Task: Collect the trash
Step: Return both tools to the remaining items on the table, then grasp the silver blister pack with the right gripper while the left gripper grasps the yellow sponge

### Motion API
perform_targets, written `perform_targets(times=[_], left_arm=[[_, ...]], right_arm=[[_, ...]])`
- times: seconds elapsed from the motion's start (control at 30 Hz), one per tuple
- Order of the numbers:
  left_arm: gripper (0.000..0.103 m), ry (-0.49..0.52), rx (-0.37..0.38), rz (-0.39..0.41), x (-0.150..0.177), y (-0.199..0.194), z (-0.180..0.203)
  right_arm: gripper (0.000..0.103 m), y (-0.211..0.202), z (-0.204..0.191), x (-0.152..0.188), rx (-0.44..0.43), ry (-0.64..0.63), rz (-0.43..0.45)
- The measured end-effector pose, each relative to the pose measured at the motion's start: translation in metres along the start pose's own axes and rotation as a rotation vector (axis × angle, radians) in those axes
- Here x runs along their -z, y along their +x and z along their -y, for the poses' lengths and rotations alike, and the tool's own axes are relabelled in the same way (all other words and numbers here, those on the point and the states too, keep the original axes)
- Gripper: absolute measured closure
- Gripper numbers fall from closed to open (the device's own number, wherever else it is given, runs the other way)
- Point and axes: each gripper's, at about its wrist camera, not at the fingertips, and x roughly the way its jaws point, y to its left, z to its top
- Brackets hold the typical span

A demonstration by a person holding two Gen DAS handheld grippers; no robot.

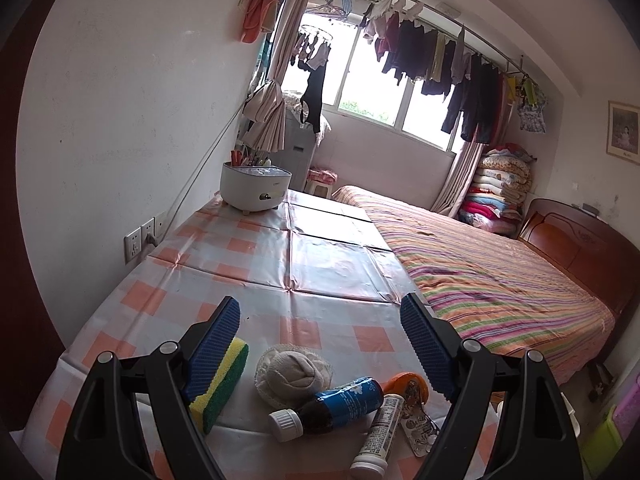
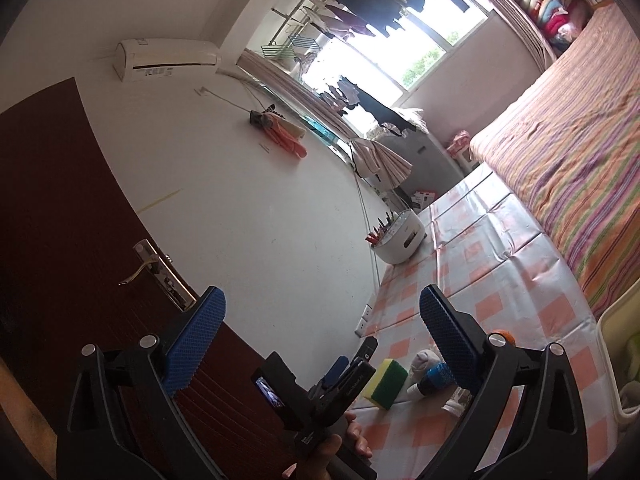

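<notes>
Bench (image 1: 328, 256), checked cloth, near end: sponge (image 1: 224, 384), rolled sock (image 1: 294, 374), brown bottle (image 1: 332, 404) lying down, white tube (image 1: 380, 428), orange wrapper (image 1: 412, 394) half hidden behind your left gripper (image 1: 320, 332), jaws apart, nothing between. Your right gripper (image 2: 320, 320): jaws wide, empty, raised toward the wall. Its finger covers part of the bottle; tube label unreadable.

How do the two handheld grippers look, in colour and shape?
Both are alike. The left gripper and the right gripper have black plastic frames with angled linkage arms joined by round silver bolts. Their fingers carry flat blue pads with a fine ribbed texture. In the right wrist view the left gripper's black body shows a small lit screen. No cables or sleeves are visible.
</notes>
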Motion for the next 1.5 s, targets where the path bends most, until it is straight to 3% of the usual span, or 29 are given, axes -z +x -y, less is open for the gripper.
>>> perform_targets(times=[0.27,0.4,0.5,0.6,0.7,0.8,0.93,1.0,1.03,1.07,1.1,1.4,1.5], left_arm=[[0.023,0.004,-0.007,-0.016,0.002,0.004,0.0],[0.023,0.007,-0.007,-0.022,0.003,0.004,-0.001],[0.023,0.01,-0.006,-0.019,0.002,0.002,0.0],[0.023,0.007,-0.001,-0.009,0.0,-0.002,-0.001],[0.023,0.018,-0.018,0.013,-0.005,-0.007,-0.004],[0.023,0.046,-0.067,0.029,-0.012,-0.01,-0.012],[0.023,0.13,-0.128,0.002,-0.015,-0.008,-0.023],[0.023,0.162,-0.167,-0.019,-0.012,-0.004,-0.03],[0.023,0.171,-0.178,-0.036,-0.011,-0.001,-0.034],[0.023,0.17,-0.184,-0.051,-0.01,0.001,-0.037],[0.023,0.166,-0.186,-0.07,-0.008,0.004,-0.042],[0.023,0.18,-0.228,-0.198,0.005,0.023,-0.061],[0.023,0.186,-0.228,-0.231,0.007,0.03,-0.065]], right_arm=[[0.007,-0.014,-0.025,-0.004,0.015,-0.075,0.038],[0.007,0.006,-0.023,-0.004,0.035,-0.053,-0.017],[0.007,0.016,-0.037,0.008,0.027,-0.114,-0.064],[0.007,0.02,-0.026,0.018,0.052,-0.112,-0.09],[0.007,0.025,0.0,0.023,0.141,-0.153,-0.085],[0.007,0.049,0.031,0.029,0.268,-0.268,-0.137],[0.007,0.085,0.089,0.056,0.439,-0.373,-0.298],[0.009,0.097,0.113,0.07,0.483,-0.382,-0.361],[0.019,0.105,0.128,0.077,0.501,-0.366,-0.413],[0.034,0.111,0.137,0.081,0.504,-0.357,-0.451],[0.039,0.118,0.144,0.085,0.509,-0.35,-0.484],[0.044,0.154,0.176,0.091,0.528,-0.296,-0.644],[0.046,0.164,0.185,0.093,0.496,-0.259,-0.68]])
